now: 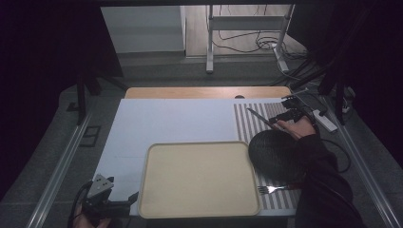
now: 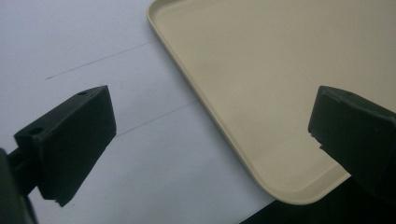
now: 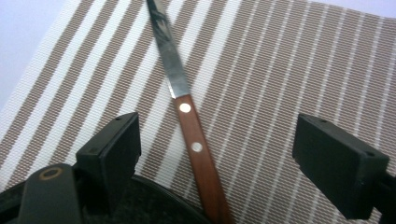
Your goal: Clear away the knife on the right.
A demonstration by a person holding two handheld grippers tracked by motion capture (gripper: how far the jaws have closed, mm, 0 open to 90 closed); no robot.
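Note:
A knife [image 3: 198, 148] with a brown wooden handle and steel blade [image 3: 167, 51] lies on a brown-and-white striped placemat [image 3: 289, 65]. My right gripper [image 3: 219, 140] is open, one jaw on each side of the handle and not touching it. In the high view the knife [image 1: 259, 117] lies slantwise on the placemat [image 1: 244, 124], and the right gripper [image 1: 286, 108] sits at its handle end. A round dark plate [image 1: 276, 153] lies on the placemat just behind the gripper. My left gripper [image 1: 133, 197] is open and empty near the front-left corner of the beige tray [image 1: 199, 178].
A fork [image 1: 270, 189] lies on the placemat near the front edge, right of the tray. In the left gripper view, the tray's rim [image 2: 205, 107] runs between the jaws over the white table top [image 2: 84, 42]. A power strip [image 1: 327, 121] lies off the table's right side.

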